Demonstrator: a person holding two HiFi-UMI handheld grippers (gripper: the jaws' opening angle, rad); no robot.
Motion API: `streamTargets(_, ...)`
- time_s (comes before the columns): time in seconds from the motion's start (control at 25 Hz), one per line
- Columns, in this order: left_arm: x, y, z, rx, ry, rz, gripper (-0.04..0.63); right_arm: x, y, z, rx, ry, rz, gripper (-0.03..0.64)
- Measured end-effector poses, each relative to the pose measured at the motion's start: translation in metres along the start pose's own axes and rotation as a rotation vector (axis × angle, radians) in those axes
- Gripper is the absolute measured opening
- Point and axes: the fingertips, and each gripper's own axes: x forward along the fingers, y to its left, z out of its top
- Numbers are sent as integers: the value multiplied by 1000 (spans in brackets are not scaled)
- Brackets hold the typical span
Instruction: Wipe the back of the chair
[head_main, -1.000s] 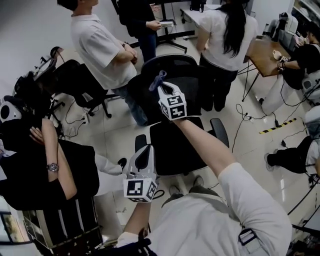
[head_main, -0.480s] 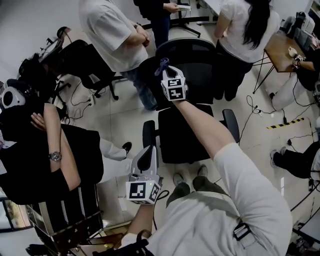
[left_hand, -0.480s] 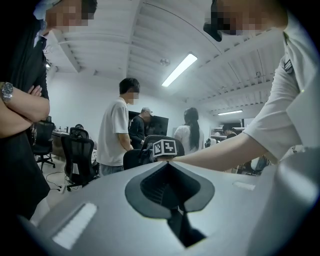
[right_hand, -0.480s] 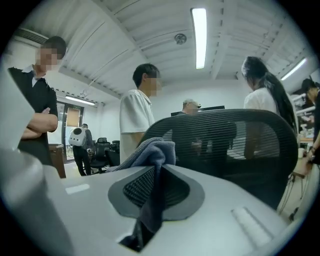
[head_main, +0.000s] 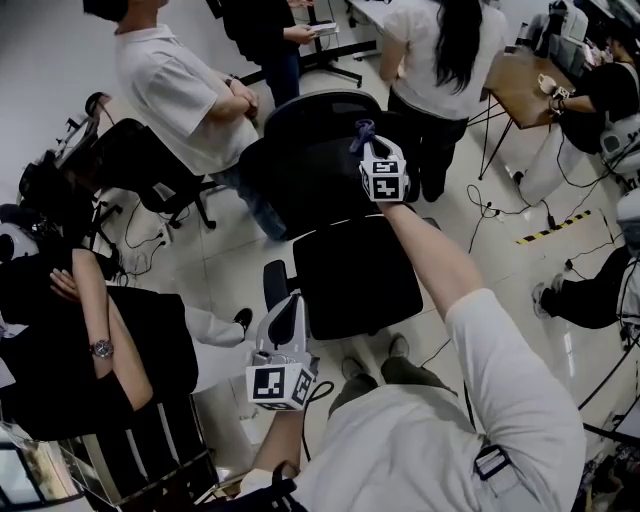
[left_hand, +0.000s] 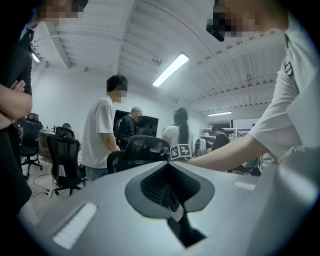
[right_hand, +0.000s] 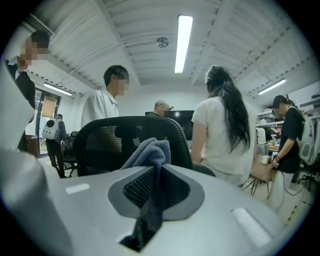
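A black mesh office chair stands in front of me, its back facing me above the seat. My right gripper is up at the right part of the chair back, shut on a blue-grey cloth. In the right gripper view the cloth bulges out between the jaws, right in front of the chair back. My left gripper hangs low beside the seat's left armrest, shut with nothing in it. The left gripper view shows the chair back further off.
Several people stand close around: one in a white shirt to the left of the chair, one with long hair behind it, one with crossed arms at my left. A second black chair, a wooden table and floor cables surround the spot.
My right gripper has carried the cloth from the left part of the chair back across to its right part. The left gripper has stayed low beside the seat.
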Motion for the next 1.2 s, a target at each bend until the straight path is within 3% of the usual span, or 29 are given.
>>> streamTargets(0.16, 11, -12, 1, -1, 6, -27, 72, -4, -22, 1, 1, 3, -21, 34)
streamTargets(0.28, 8, -9, -5, -10, 12, -18, 72, -11, -1, 0, 14, -6, 20, 34)
streamTargets(0.52, 16, 5, 2, -7, 4, -2, 72, -8, 174, -20, 12, -31, 320, 35)
streamTargets(0.64, 15, 17, 13, -3, 8, 50, 72, 21, 250, -42, -10, 31, 409, 34)
streamTargets(0.72, 12, 28, 14, 0, 2, 90, 72, 49, 277, -64, -28, 92, 419, 34)
streamTargets(0.96, 0, 60, -3, -11, 16, 205, 72, 133, 276, -109, -99, 199, 377, 34)
streamTargets(1.2, -12, 47, -38, -33, 64, 215, 72, 138, 215, -111, -102, 205, 321, 34)
